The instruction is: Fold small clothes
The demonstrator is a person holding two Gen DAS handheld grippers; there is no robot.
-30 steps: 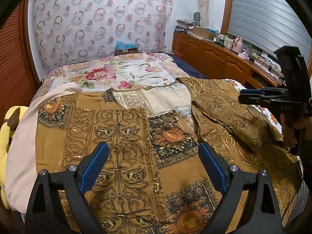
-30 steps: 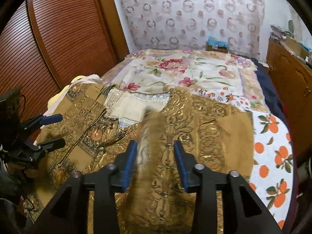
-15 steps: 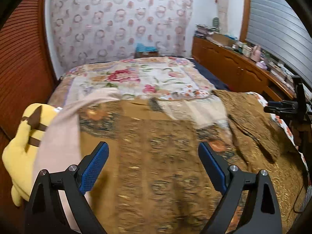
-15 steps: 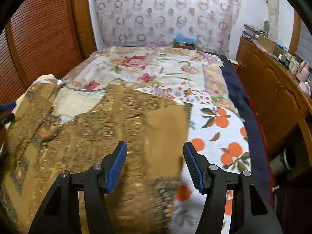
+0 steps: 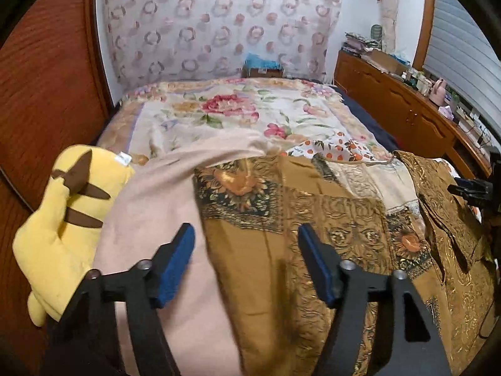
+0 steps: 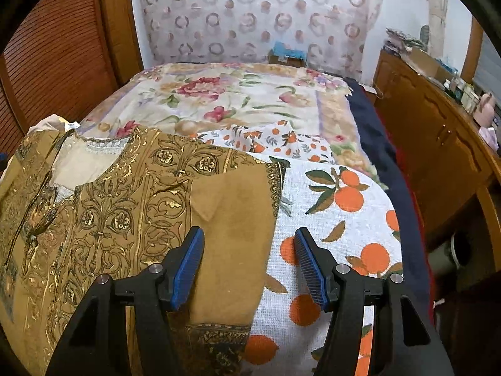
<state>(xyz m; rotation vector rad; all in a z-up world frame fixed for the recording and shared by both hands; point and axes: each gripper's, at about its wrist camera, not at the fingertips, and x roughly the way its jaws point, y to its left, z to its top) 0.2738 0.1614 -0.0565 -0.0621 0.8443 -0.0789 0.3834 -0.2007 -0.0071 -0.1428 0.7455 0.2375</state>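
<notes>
A brown shirt with gold print (image 5: 313, 219) lies spread on the bed. My left gripper (image 5: 246, 230) hovers over its left edge, where it meets a pink cloth (image 5: 156, 203). Its jaws are closing, and the pads touch nothing. In the right wrist view the shirt (image 6: 125, 203) has a plain brown flap (image 6: 235, 213) laid flat along its right edge. My right gripper (image 6: 249, 232) stands open above that edge, holding nothing. The right gripper (image 5: 469, 188) also shows at the far right of the left wrist view.
A yellow plush toy (image 5: 62, 213) lies at the bed's left edge. An orange-print cloth (image 6: 344, 219) and a floral bedspread (image 5: 235, 116) lie under the shirt. A wooden cabinet (image 6: 438, 156) runs along the right and a slatted wardrobe door (image 6: 56, 47) along the left.
My left gripper slid left to the shirt's left edge and its jaws narrowed. My right gripper let go of the fold it held, moved right to the shirt's right edge and widened.
</notes>
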